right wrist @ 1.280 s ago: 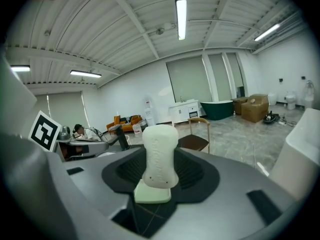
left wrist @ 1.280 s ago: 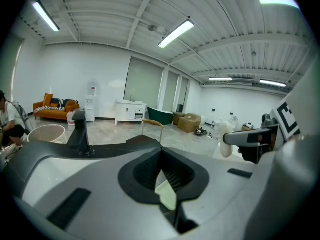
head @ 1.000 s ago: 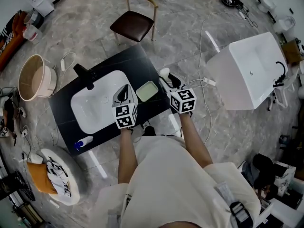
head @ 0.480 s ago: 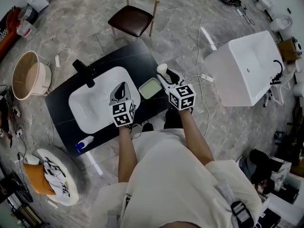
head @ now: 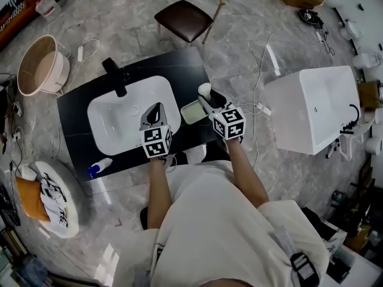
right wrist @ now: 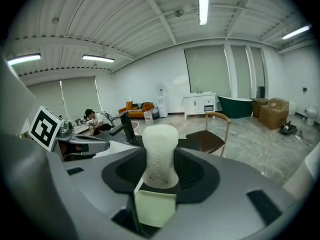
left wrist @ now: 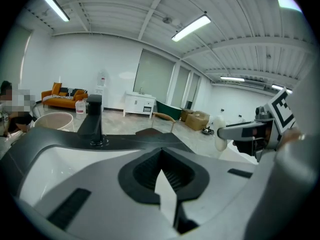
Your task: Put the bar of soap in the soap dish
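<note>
A pale green soap dish lies on the black counter, just right of the white sink basin. My right gripper is shut on a white bar of soap, held above the counter just past the dish's right end. In the right gripper view the soap stands upright between the jaws, with the dish below it. My left gripper hovers over the basin's right rim, jaws together and holding nothing; the left gripper view shows the right gripper with the soap.
A black faucet stands behind the basin. A blue-capped bottle lies at the counter's front left. A chair stands beyond the counter, a wooden bucket at the left, a white tub at the right. Cables trail over the floor.
The head view has shifted. My right gripper with the soap has come slightly nearer the dish. The left gripper stays over the basin's edge.
</note>
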`<state>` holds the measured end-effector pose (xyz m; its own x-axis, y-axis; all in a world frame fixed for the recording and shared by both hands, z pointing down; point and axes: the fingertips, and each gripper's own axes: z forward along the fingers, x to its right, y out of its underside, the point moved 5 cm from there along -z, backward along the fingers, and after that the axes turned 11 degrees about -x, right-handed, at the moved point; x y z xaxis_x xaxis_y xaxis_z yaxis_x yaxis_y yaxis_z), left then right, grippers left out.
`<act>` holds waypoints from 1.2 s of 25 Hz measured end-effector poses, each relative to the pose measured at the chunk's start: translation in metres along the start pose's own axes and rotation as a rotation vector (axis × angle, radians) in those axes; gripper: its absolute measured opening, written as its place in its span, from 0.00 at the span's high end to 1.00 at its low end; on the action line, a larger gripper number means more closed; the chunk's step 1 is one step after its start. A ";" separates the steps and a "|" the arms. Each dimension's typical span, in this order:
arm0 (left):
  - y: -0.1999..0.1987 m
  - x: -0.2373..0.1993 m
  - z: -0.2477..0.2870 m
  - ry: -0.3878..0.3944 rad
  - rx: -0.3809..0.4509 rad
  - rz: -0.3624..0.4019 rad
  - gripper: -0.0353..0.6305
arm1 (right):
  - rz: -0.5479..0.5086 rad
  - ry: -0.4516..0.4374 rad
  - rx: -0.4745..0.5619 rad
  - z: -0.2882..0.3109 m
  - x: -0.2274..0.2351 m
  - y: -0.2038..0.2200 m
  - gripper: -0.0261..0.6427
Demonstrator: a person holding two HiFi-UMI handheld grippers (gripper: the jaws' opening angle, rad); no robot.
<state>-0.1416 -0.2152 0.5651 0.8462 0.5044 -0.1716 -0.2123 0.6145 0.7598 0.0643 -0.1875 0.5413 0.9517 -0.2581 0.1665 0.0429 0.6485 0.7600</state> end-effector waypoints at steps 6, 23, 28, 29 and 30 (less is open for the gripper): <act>0.012 0.002 -0.002 -0.070 -0.022 -0.053 0.94 | -0.047 -0.092 -0.052 0.016 0.001 0.004 0.69; 0.033 0.039 0.002 -0.274 -0.027 -0.220 0.94 | -0.333 -0.420 -0.227 0.042 -0.003 0.021 0.69; 0.044 0.049 0.000 -0.334 -0.026 -0.260 0.94 | -0.431 -0.505 -0.267 0.047 -0.002 0.028 0.69; 0.046 0.052 0.000 -0.346 -0.025 -0.270 0.94 | -0.452 -0.522 -0.275 0.048 -0.002 0.029 0.69; 0.047 0.054 0.000 -0.357 -0.025 -0.279 0.94 | -0.474 -0.541 -0.285 0.049 -0.003 0.030 0.69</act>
<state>-0.1056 -0.1585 0.5918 0.9873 0.0795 -0.1377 0.0400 0.7138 0.6992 0.0482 -0.2023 0.5943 0.5345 -0.8204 0.2030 0.5548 0.5218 0.6480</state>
